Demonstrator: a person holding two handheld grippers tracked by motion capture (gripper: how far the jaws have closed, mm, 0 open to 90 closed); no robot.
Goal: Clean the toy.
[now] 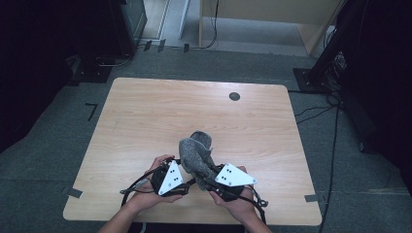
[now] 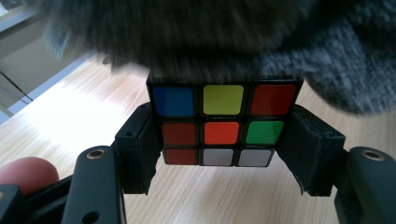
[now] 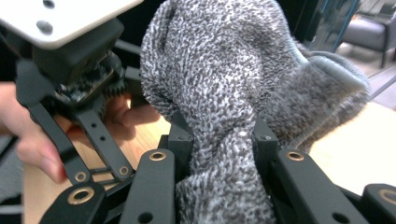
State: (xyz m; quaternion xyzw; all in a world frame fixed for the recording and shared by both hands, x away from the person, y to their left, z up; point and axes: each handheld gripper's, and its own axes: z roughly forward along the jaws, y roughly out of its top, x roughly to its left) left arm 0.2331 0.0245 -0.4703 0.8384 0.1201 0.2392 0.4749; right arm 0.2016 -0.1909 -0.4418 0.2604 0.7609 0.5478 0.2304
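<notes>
Grippers meet over the table's point(image 1: 145, 111) near edge, around its middle. Left gripper point(image 2: 223, 140) is clamped on a colour-tiled puzzle cube point(image 2: 219, 126), jaws pressing its two sides; rigid and smooth, it should stay put if held square. Right gripper point(image 3: 219, 154) pinches a grey knitted cloth point(image 3: 224, 84), bunched between its pads. Soft, light and floppy, the cloth drapes over the cube beyond; gripping a thick fold is probably safest.

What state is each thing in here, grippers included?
Left gripper: shut on the puzzle cube.
Puzzle cube: scrambled, clamped between the jaws, top under the cloth.
Right gripper: shut on the grey cloth.
Grey cloth: bunched, draped over the cube.
Table: bare wood around the hands.
</notes>
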